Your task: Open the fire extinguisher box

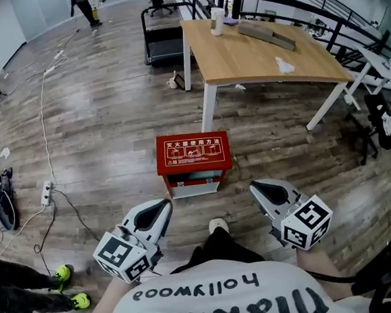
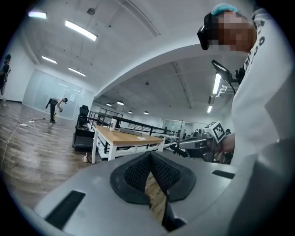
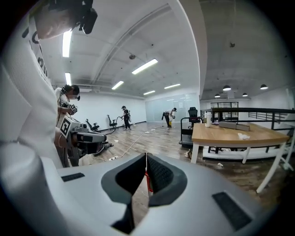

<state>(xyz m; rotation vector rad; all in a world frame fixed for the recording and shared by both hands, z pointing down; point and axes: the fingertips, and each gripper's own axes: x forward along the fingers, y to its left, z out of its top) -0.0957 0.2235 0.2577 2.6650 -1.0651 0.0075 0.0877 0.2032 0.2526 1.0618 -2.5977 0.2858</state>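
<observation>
Jaws on my left gripper (image 2: 150, 155) are pressing together, tip to tip, and are pinching nothing. I'm seeing the same on my right gripper (image 3: 146, 156): both tips are meeting and are empty. That is two grippers with two jaws each. The pads (image 2: 137, 174) are black with a fine ribbed grid texture, and they are sitting in smooth grey wedge-shaped shells. Each gripper is carrying one marker cube (image 1: 123, 257), white with black square patterns, so two cubes.

One fire extinguisher box (image 1: 193, 152) is standing on the floor ahead of both grippers, roughly centred between them and apart from both. It is a red rectangular box with hard flat panels. The lid is lying shut, showing white characters and a white diagram strip. The front face is showing a pale-framed window.

The floor (image 1: 110, 126) is grey-brown wood plank, slightly glossy. One table (image 1: 241, 58) is standing beyond the box, with a light wood slab top and white square legs. One white power strip (image 1: 46, 193) with a cable is lying well off to my left.
</observation>
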